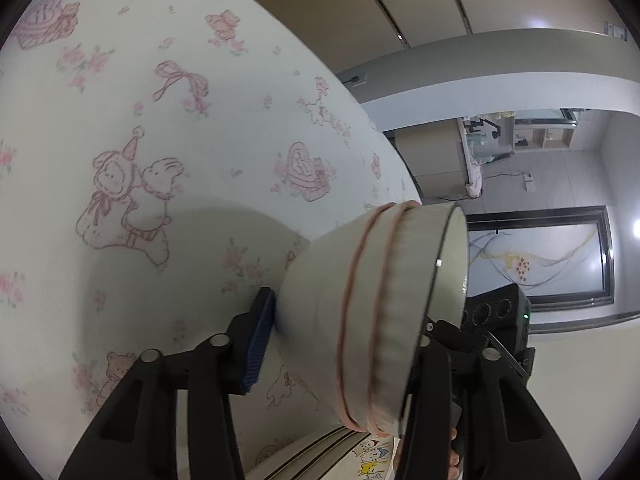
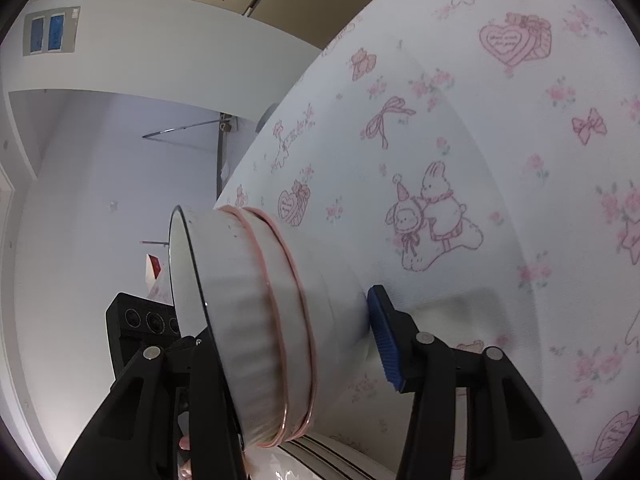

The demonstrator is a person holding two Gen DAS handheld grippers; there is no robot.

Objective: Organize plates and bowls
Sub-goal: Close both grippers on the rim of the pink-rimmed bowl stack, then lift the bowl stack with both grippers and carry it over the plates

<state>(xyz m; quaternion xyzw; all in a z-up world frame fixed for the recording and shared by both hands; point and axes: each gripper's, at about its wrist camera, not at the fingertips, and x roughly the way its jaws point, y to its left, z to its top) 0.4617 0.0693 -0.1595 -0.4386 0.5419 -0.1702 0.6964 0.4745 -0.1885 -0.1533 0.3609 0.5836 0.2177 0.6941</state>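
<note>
With the left gripper (image 1: pixel 340 344) and right gripper (image 2: pixel 288 344) each clamped across the bowl (image 1: pixel 372 312), uneven release risks tipping it onto the plate (image 1: pixel 320 448) beneath.

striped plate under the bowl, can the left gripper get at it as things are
Probably not. The left gripper is closed on the bowl, which fills its jaws and lies in front of the striped plate; the bowl would likely have to be set down first.

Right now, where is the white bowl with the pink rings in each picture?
Left wrist view: the bowl is lower centre-right, rim facing right.
Right wrist view: the bowl is lower centre-left, rim facing left.
Shared landmark: the bunny-print tablecloth.
</note>
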